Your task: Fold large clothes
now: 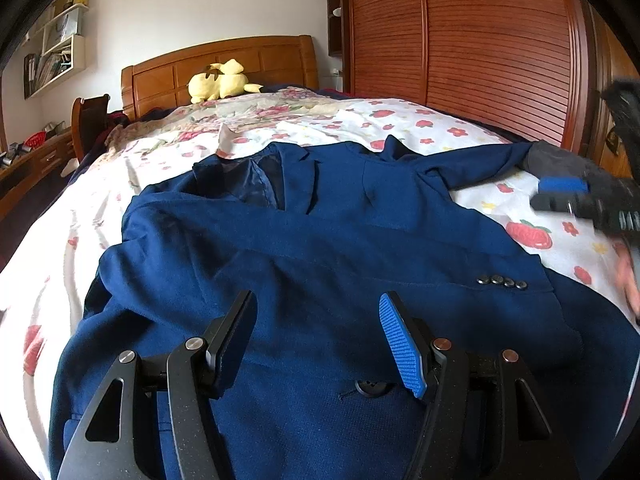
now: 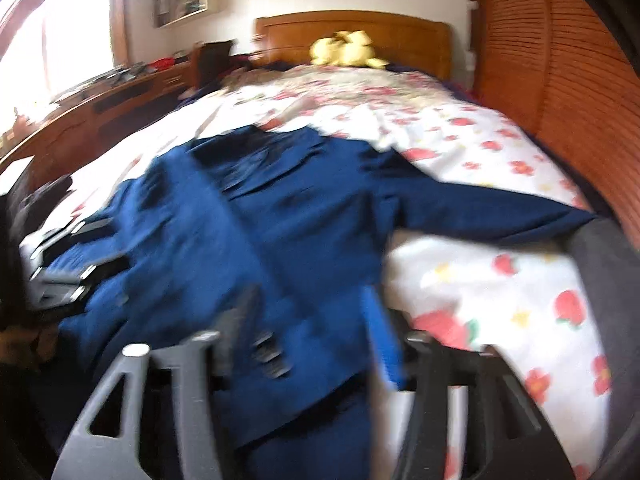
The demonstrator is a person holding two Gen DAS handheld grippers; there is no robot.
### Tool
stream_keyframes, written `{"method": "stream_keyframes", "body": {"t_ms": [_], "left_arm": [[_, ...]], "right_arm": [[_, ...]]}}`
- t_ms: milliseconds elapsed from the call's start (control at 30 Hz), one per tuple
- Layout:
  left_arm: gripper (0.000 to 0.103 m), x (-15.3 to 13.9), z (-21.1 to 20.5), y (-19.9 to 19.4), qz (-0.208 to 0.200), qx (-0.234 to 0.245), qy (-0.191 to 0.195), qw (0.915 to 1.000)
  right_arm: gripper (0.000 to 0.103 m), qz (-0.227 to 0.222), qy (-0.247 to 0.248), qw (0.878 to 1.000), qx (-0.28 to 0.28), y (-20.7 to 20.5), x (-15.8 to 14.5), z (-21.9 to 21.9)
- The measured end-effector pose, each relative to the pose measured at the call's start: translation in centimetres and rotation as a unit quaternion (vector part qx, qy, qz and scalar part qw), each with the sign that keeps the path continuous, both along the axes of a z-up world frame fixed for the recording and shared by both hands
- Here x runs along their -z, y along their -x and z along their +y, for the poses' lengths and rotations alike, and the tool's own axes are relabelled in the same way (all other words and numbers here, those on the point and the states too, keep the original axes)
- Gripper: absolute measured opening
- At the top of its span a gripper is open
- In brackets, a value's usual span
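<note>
**Both grippers spread above the blue jacket**

Your left gripper (image 1: 318,340) hangs over the lower front of the dark blue suit jacket (image 1: 320,248), its jaws spread with nothing between them. Just below and between its fingers sits a dark front button (image 1: 371,388) beside a buttonhole. Ahead of it and to the right, a row of four small dark cuff buttons (image 1: 502,281) lies on a sleeve folded across the jacket's body. Farther ahead are the lapels and the shiny blue lining at the collar.

Your right gripper (image 2: 312,336) is blurred in its own view, but its jaws stand apart and the cloth lies under them, not pinched. From the left wrist view it (image 1: 560,194) shows at the far right, near the end of the jacket's other sleeve (image 1: 480,160), which stretches out to that side.

The jacket lies front up on the white bedspread printed with red strawberries and flowers (image 1: 440,120). Well beyond both grippers a yellow plush toy (image 1: 220,80) rests against the wooden headboard (image 1: 240,60), and a reddish slatted wardrobe (image 1: 480,40) stands on the right.
</note>
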State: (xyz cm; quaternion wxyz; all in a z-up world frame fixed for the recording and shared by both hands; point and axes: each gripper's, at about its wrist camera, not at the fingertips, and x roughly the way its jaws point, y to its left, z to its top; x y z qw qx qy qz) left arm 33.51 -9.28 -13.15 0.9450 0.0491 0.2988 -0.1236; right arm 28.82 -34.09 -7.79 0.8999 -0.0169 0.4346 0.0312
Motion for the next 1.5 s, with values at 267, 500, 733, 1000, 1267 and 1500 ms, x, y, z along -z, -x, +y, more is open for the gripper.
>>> {"method": "stream_keyframes", "body": {"t_ms": [267,500,733,1000,1267,1500], "left_arm": [[0.065,0.1,-0.1,0.0,0.002,0.000,0.001,1.0000],[0.065,0.1,-0.3,0.0,0.006,0.000,0.001,1.0000],[0.065,0.1,-0.2,0.0,0.006,0.000,0.002,1.0000],[0.065,-0.2,-0.4,0.7,-0.010,-0.001,-0.004,0.9999],[0.065,-0.9,0.4,1.7,-0.020,0.003,0.016,0.9997],[0.065,-2.1,1.8,2.4,-0.035,-0.005,0.029,0.9990]], "right_arm": [[0.082,0.059,-0.004,0.992,0.115,-7.7,3.4,-9.4],[0.082,0.065,-0.050,0.974,0.212,-9.8,4.9,-16.5],[0.063,0.082,-0.052,0.963,0.251,-11.5,6.1,-18.4],[0.012,0.025,0.016,0.974,0.223,-13.7,2.1,-15.8],[0.009,-0.029,0.033,0.997,0.057,-12.9,-4.6,-3.6],[0.009,0.008,0.034,0.998,-0.048,-9.9,-3.7,5.5]]}}
